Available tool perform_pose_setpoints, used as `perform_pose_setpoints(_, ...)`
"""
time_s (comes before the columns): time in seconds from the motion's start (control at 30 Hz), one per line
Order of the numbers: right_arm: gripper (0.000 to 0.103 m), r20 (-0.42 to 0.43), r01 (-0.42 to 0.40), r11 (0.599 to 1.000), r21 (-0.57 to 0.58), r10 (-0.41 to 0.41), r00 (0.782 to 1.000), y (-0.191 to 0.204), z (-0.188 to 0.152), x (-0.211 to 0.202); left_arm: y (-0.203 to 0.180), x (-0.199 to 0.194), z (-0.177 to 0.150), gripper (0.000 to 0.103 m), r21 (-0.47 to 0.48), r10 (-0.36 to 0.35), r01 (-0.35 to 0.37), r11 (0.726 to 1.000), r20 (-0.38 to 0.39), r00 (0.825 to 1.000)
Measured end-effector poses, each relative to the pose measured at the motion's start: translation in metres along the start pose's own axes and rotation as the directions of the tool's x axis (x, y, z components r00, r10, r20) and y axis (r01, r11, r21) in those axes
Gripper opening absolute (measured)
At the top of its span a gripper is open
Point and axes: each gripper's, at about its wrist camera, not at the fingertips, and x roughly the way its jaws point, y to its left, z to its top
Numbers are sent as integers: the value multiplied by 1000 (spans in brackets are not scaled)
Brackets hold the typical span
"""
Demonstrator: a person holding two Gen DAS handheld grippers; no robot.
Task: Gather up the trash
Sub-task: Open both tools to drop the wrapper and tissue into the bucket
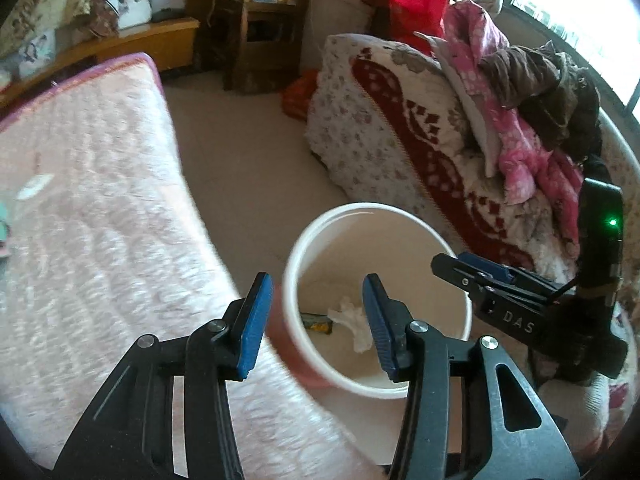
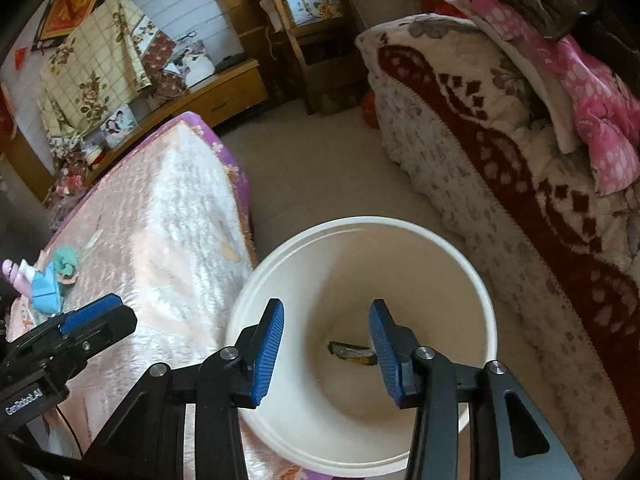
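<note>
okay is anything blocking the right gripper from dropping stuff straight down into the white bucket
Nothing visible does. The right gripper hangs open directly over the white bucket, whose mouth is uncovered. Inside lie only a wrapper and a crumpled tissue.

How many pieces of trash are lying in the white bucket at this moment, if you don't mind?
2: a crumpled white tissue and a dark wrapper beside it on the floor of the bucket. The gripper fingers may hide more.

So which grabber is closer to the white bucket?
Right. The right gripper hangs over the white bucket's opening; the left gripper straddles its rim beside the bed.
</note>
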Motion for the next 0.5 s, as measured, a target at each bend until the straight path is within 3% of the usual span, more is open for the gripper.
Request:
perform_pose_setpoints(0.27,43,6,-18,996,-87,18,1000,48,-7,-8,31,-38,-18,45,-25,100,-99,995,49,994)
perform_pose_setpoints(0.5,44,32,-63,985,-161,69,997,100,-10,-27,62,-82,-34,45,-54,183,-178,983,98,978)
